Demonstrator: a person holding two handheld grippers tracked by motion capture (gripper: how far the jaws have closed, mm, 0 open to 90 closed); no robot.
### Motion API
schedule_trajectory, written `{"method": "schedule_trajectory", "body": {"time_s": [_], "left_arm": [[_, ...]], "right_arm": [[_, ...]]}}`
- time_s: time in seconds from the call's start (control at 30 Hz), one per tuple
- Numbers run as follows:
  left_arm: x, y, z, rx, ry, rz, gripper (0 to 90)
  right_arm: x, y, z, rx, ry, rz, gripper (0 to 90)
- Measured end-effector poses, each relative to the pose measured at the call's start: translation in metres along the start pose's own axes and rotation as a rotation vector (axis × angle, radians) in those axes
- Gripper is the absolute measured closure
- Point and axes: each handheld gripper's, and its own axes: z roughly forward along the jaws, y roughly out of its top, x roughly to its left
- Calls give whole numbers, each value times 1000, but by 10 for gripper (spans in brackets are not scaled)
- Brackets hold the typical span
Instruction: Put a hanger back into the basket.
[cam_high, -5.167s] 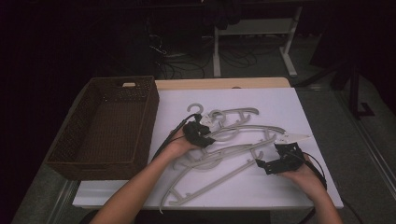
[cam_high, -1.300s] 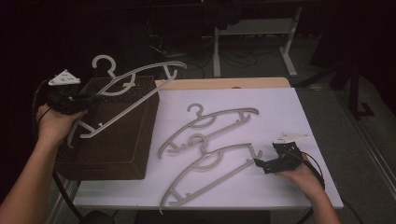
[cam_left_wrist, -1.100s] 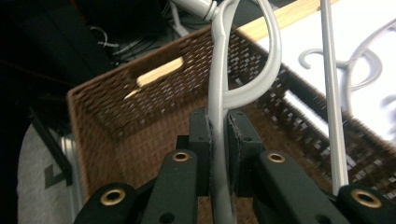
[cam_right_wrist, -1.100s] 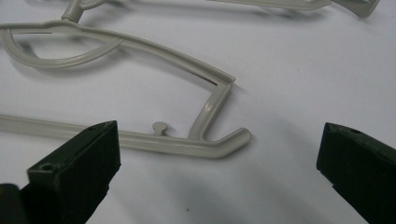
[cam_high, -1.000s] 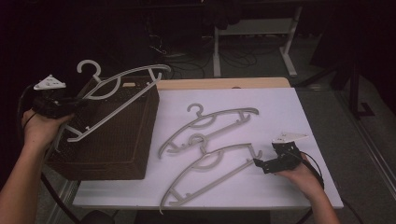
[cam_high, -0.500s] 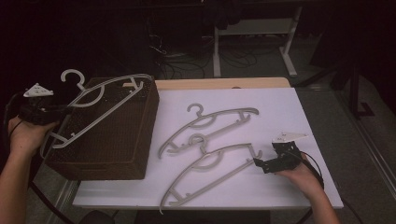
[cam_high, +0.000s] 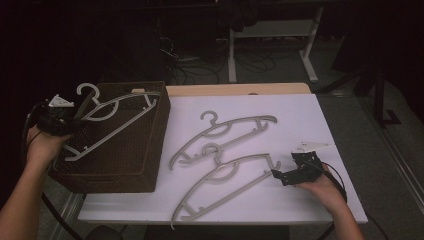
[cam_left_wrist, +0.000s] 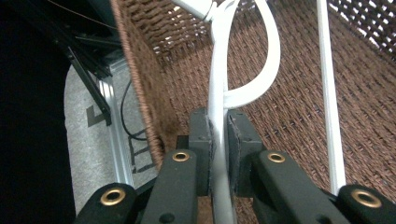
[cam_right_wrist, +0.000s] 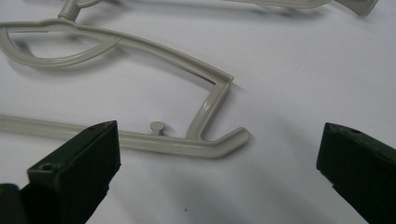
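Lowered toward the basket (cam_high: 150, 150), the hanger (cam_high: 112, 122) sits clamped in left tongs (cam_left_wrist: 218, 140) — right tongs (cam_right_wrist: 217, 175) gape wide, empty.

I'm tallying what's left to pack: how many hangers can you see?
3. One hanger is over the wicker basket, clamped in the left gripper; a far hanger and a near hanger lie on the table.

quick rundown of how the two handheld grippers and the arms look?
Both grippers are black. The left gripper has flat rectangular jaws on arms with brass-coloured rivets; the right gripper has blocky dark jaws. In the high view each carries a pale grey three-cornered plate on top and trails a black cable. Forearms are bare: no sleeves or gloves.
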Motion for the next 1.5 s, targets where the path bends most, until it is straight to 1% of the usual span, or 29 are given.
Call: {"method": "schedule_trajectory", "body": {"time_s": [0.1, 0.17, 0.2, 0.23, 0.27, 0.3, 0.33, 0.43, 0.6, 0.73, 0.8, 0.93, 1.0, 1.03, 1.2, 1.3, 1.33, 1.5], "left_arm": [[-4, -1, 8, 16, 1, 3, 819], [-5, -2, 13, 33, -17, -2, 812], [-5, -3, 14, 25, -18, -7, 792], [-4, -4, 14, 18, -20, -19, 734], [-3, -4, 14, 8, -31, -32, 681], [-3, -3, 14, 5, -35, -35, 657], [-3, -3, 13, -5, -36, -40, 652], [-3, -1, 11, -27, -64, -58, 599], [-2, 3, 6, -92, -140, -111, 467], [-5, 8, 2, -131, -213, -131, 376], [-8, 11, 1, -148, -245, -134, 342], [-16, 17, 0, -175, -297, -141, 287], [-20, 21, -1, -188, -321, -148, 259], [-23, 24, -2, -195, -327, -149, 249], [-39, 36, -10, -241, -374, -149, 232], [-50, 44, -12, -258, -396, -143, 223], [-54, 46, -12, -259, -402, -134, 219], [-75, 59, -15, -277, -445, -115, 202]], "right_arm": [[0, 0, 0, -1, -1, -2, 0], [0, 0, 0, -1, -1, -2, 0], [0, 0, 0, -1, 0, -3, 0], [0, 0, 0, -1, 0, -3, 0], [0, 0, 0, -2, 0, -2, 0], [0, 0, 0, -3, -1, -3, 0], [0, 0, 0, -3, -1, -3, 0], [0, 0, -1, -3, -2, -4, 0], [0, 1, 0, -3, -2, -4, 0], [1, 1, -1, -5, -1, -5, 0], [0, 1, -2, -9, 1, 0, 0], [0, 2, -2, -12, 1, 5, 0], [0, 3, -1, -9, 1, -3, 0], [1, 3, -1, -6, 1, -5, 0], [0, 4, -2, -12, 5, -2, 0], [0, 3, -1, -10, 9, -6, 0], [0, 3, -1, -10, 10, -5, 0], [0, 3, -2, -15, 13, -12, 0]]}}
